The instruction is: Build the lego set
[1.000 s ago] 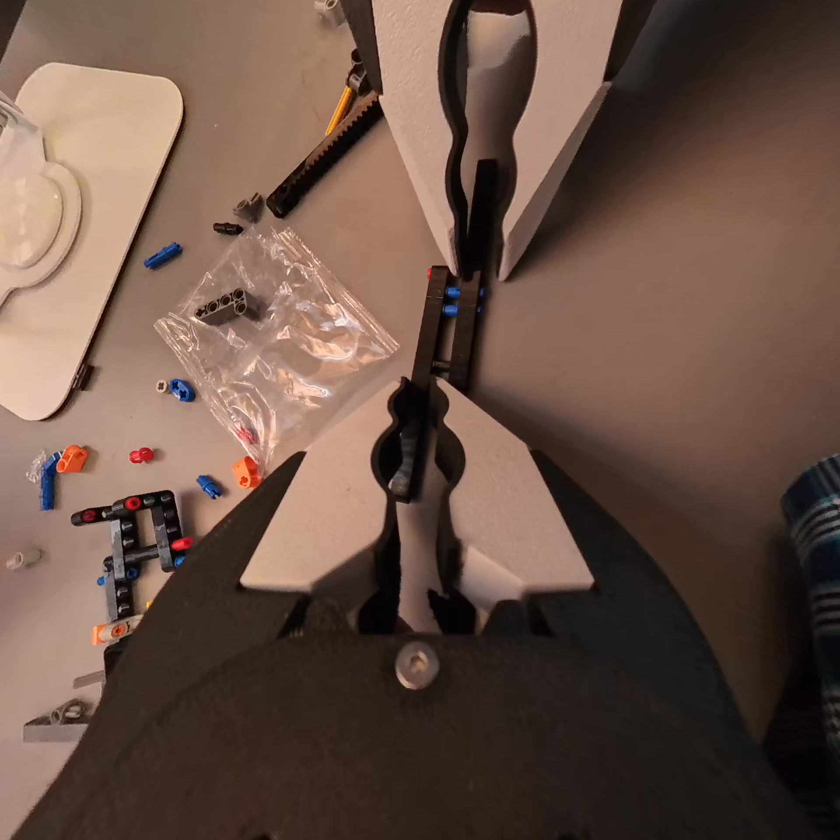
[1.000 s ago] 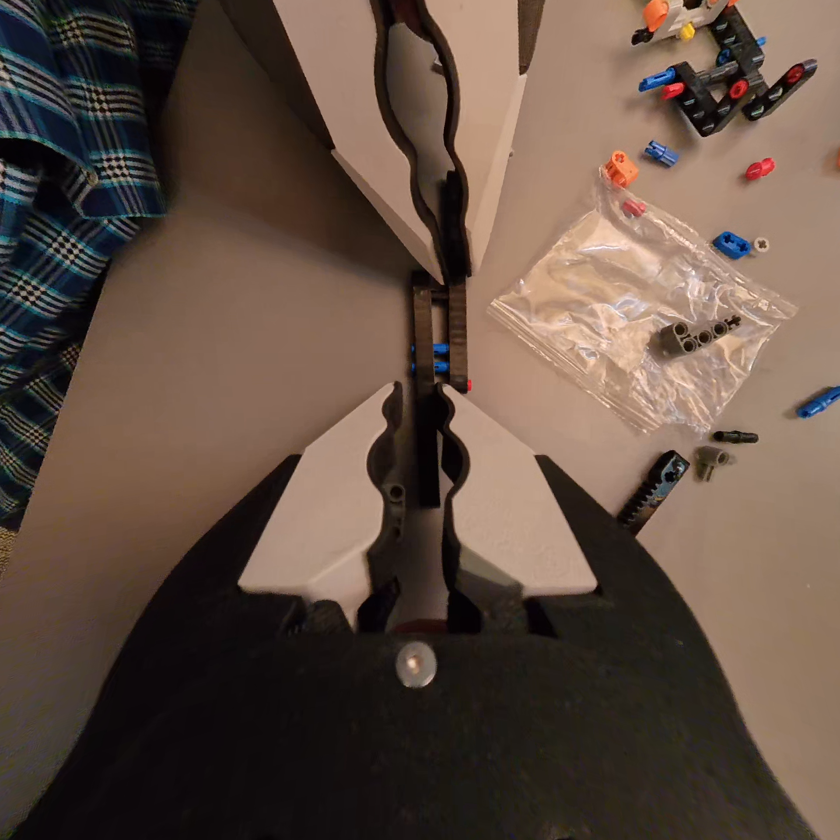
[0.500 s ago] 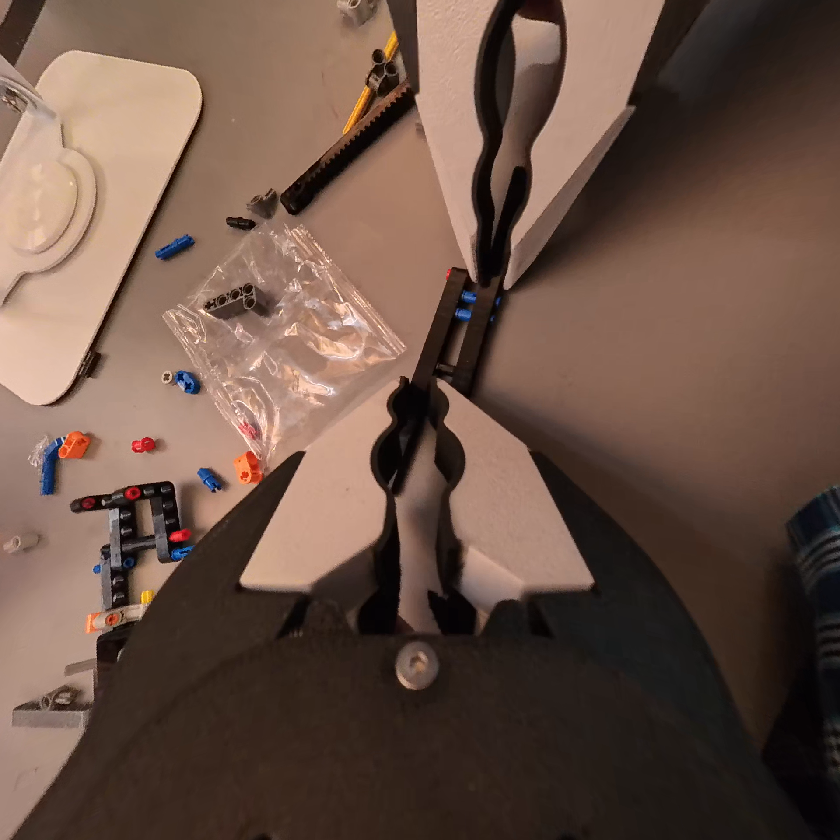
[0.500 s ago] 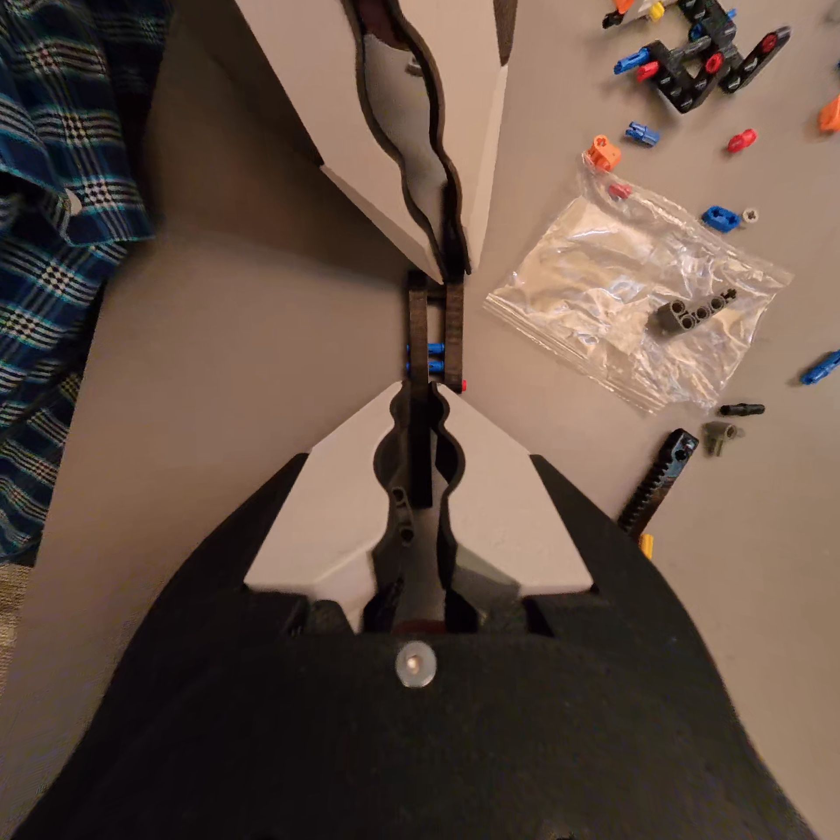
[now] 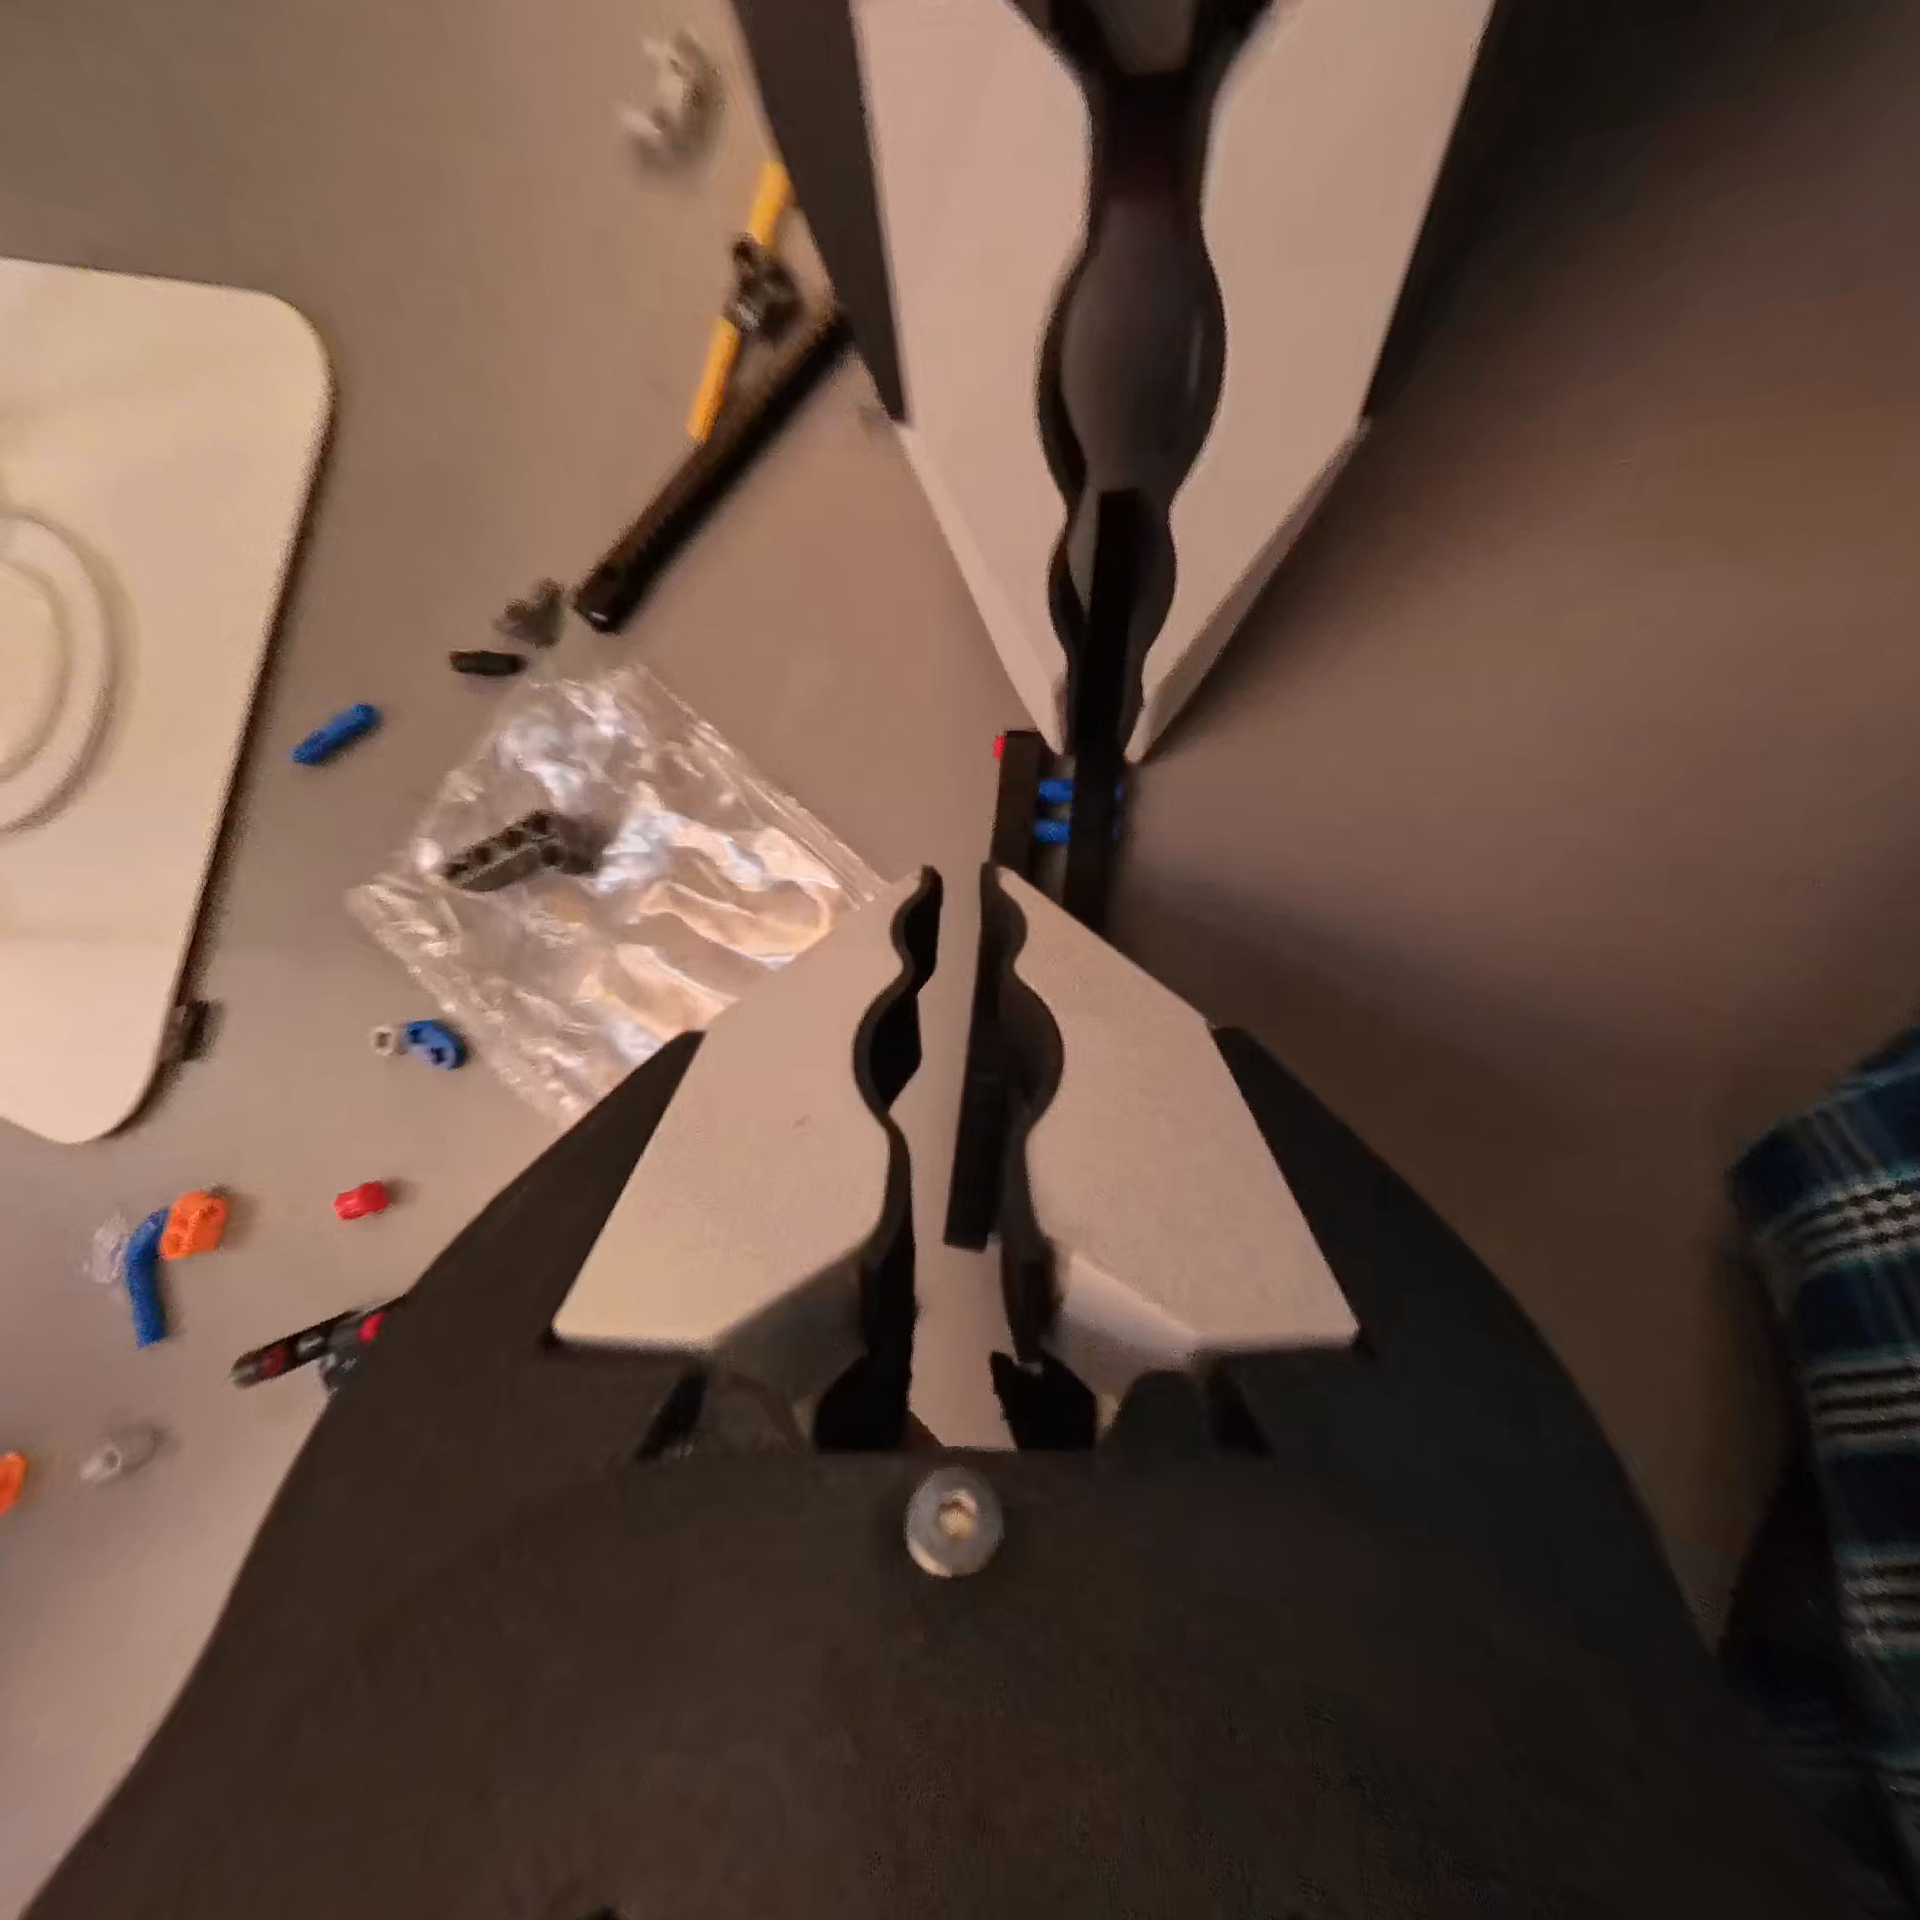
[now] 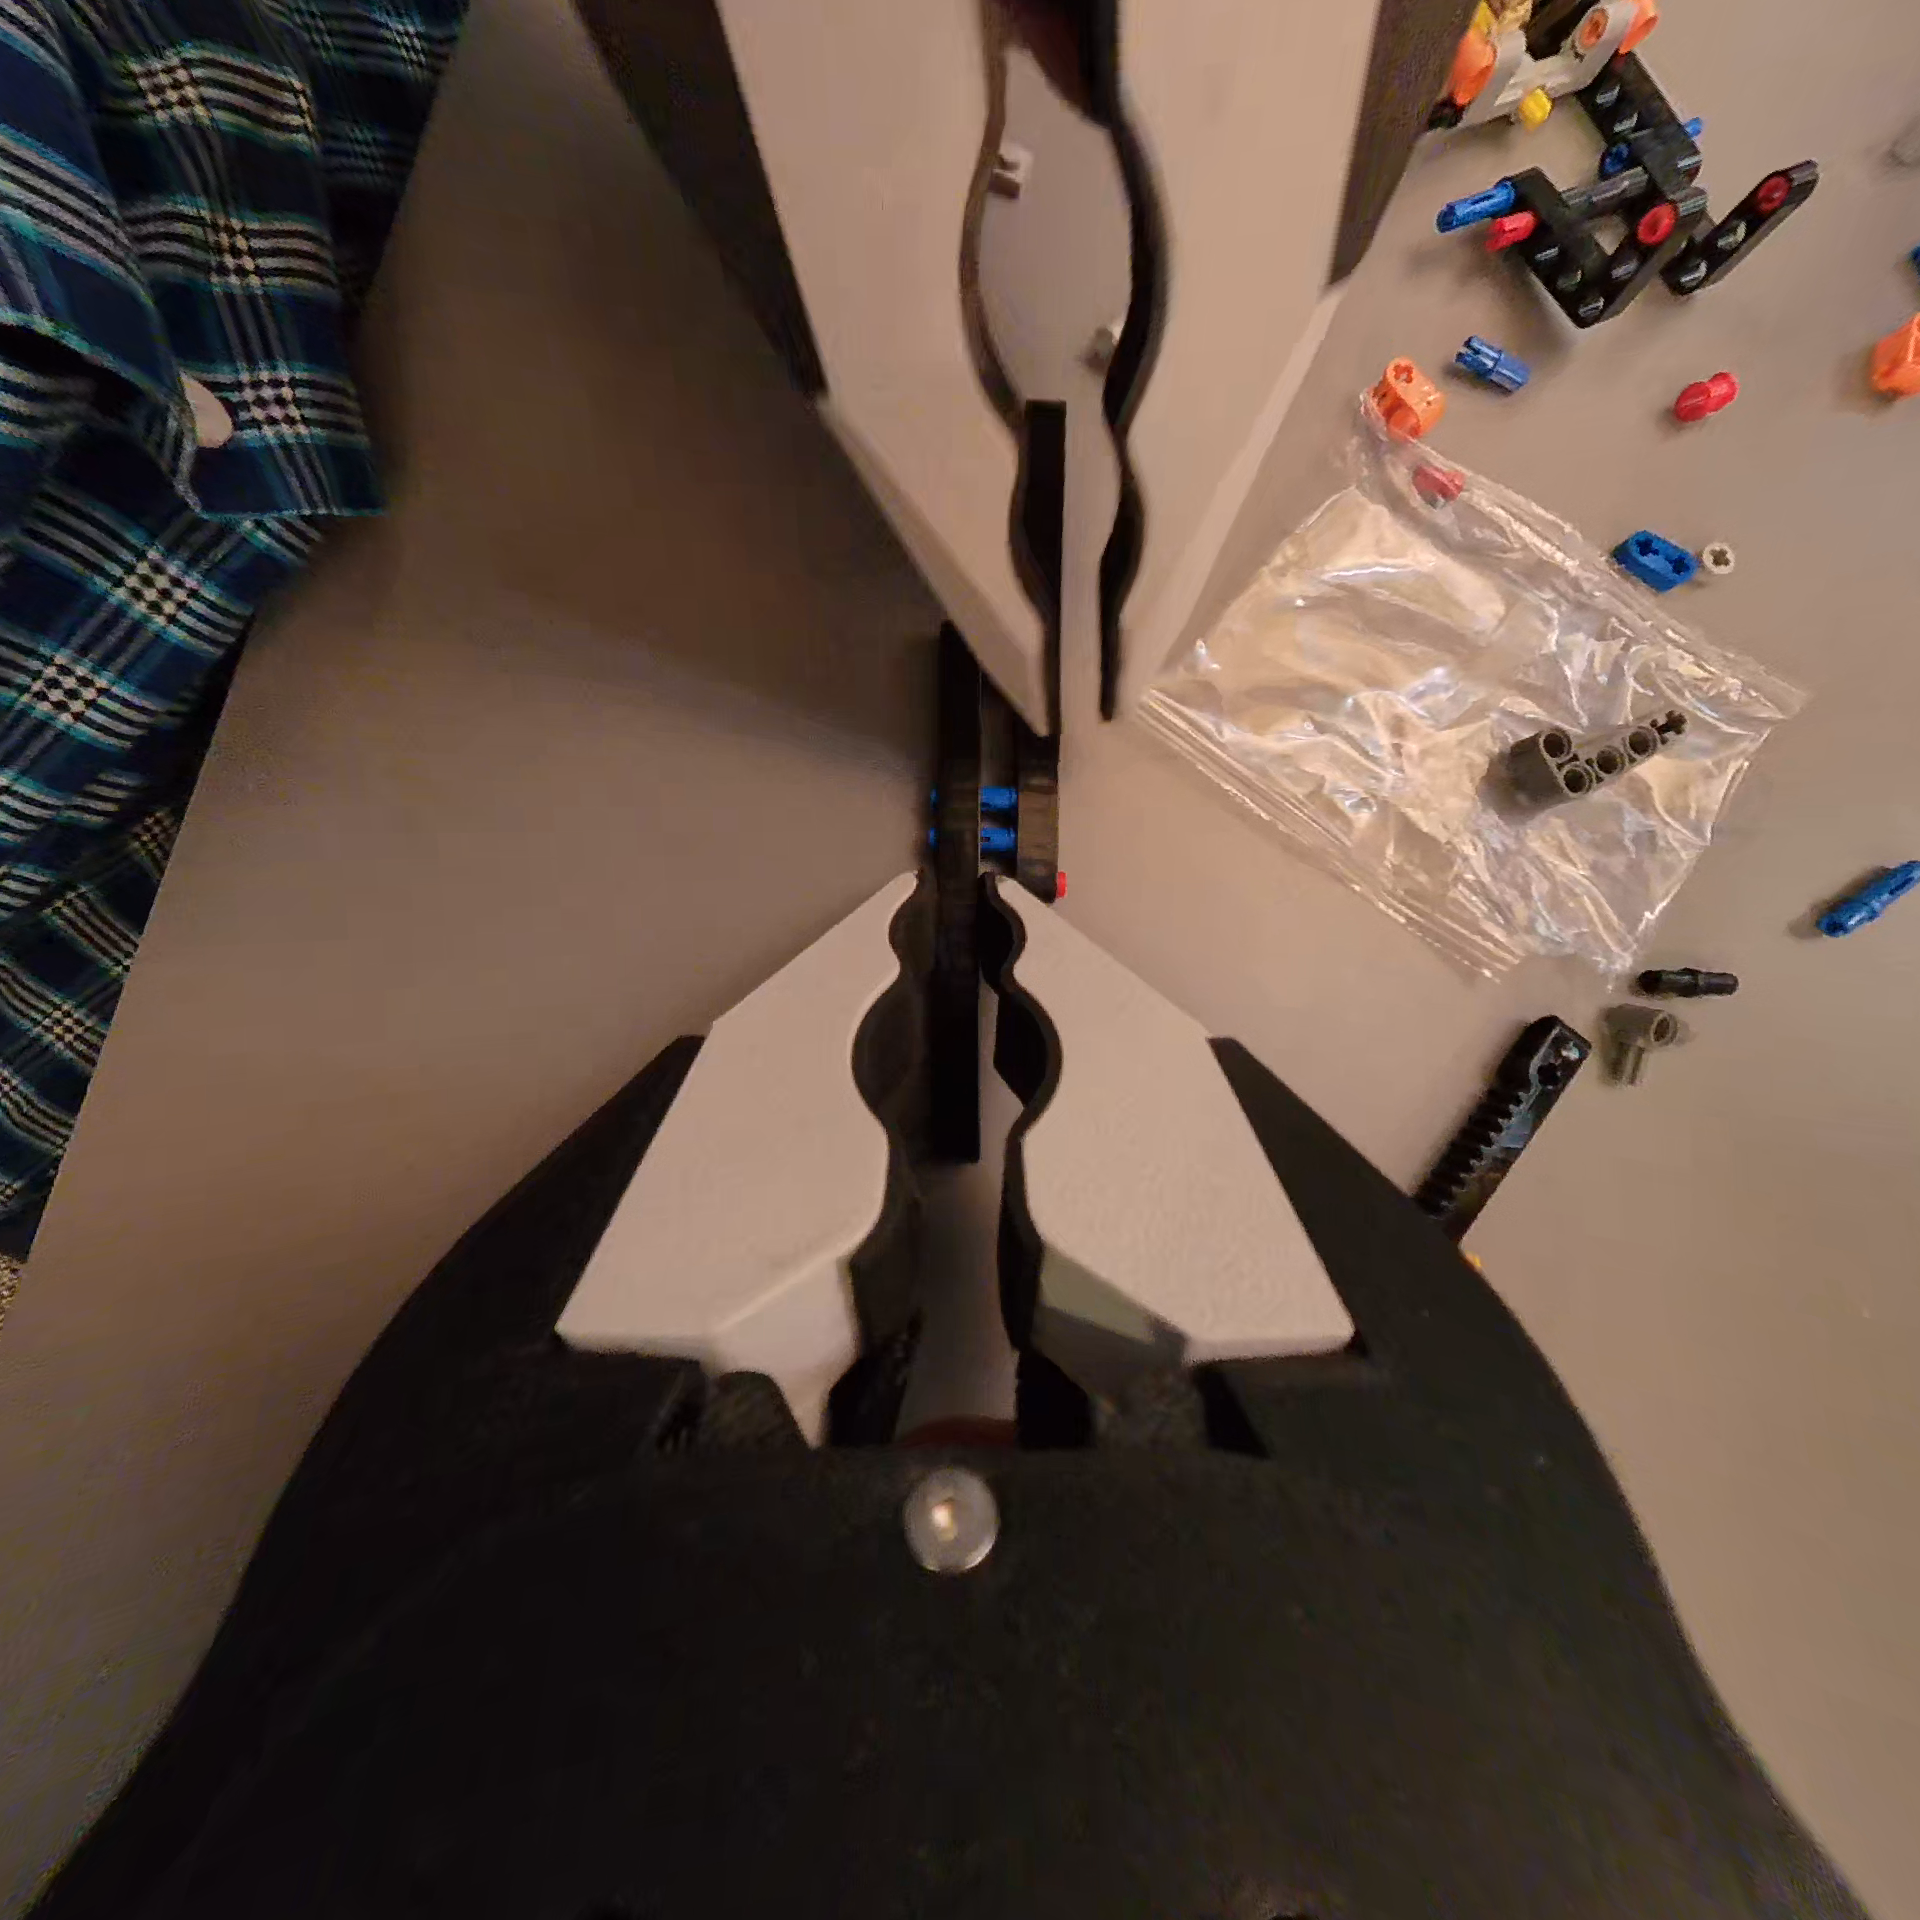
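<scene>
**Left wrist view.** The left gripper [image 5: 961,883] stands at a narrow opening, with a visible gap between its fingers. One beam of the black beam assembly [image 5: 1096,810] lies along the inner face of its right-hand finger and is clear of the other finger. The assembly consists of two parallel black beams joined by blue pins, with a red pin at one end. It sits between the two grippers, above the grey table [image 5: 1507,727]. The right gripper [image 5: 1099,748] enters from the far side, and its fingers are closed on the second beam. On the left of the table lie a clear plastic bag [image 5: 623,904] containing a dark grey piece [image 5: 520,842], a toothed black rack [image 5: 707,488], a white board [image 5: 125,675] and scattered small parts in blue, red and orange. This view is blurred. A plaid cloth [image 5: 1849,1247] shows at the right edge.

**Right wrist view.** The right gripper [image 6: 951,883] clamps one black beam of the assembly [image 6: 961,790] between its fingers. The left gripper [image 6: 1075,712] comes in from the far side. Its beam rests against one finger, with a gap to the other. To the right lie the bag [image 6: 1455,748], the grey piece [image 6: 1590,758], the rack [image 6: 1496,1122] and, farther off, a partly built black frame [image 6: 1621,208]. The plaid cloth [image 6: 156,416] fills the left side.
</scene>
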Motion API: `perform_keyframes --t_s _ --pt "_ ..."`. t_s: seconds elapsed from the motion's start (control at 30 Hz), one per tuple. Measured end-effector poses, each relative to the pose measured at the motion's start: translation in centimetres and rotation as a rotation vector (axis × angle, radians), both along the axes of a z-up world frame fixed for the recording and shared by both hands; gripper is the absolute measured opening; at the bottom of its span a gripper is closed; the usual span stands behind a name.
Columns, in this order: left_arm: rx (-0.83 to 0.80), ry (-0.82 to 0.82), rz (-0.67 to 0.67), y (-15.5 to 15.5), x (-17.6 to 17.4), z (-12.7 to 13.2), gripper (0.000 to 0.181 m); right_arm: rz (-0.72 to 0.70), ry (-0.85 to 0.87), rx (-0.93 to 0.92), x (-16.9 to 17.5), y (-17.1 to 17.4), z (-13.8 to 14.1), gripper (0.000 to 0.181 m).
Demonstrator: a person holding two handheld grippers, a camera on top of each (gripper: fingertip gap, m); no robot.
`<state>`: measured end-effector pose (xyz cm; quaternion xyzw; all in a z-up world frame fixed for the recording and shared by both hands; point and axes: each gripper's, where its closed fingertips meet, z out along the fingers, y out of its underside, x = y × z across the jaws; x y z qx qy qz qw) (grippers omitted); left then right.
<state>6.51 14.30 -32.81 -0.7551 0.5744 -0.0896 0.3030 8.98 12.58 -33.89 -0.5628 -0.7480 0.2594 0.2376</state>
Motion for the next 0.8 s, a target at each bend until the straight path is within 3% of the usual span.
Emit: perform_keyframes --t_s 0.1,0.8 --pt "-0.024 -0.018 -0.023 -0.33 0.76 -0.42 0.000 -0.001 0.003 -0.005 0.00 -0.02 0.01 0.006" --pt "-0.040 0.002 -0.076 -0.52 0.78 -0.78 0.005 0.035 0.033 -0.014 -0.06 -0.18 0.11 0.006"
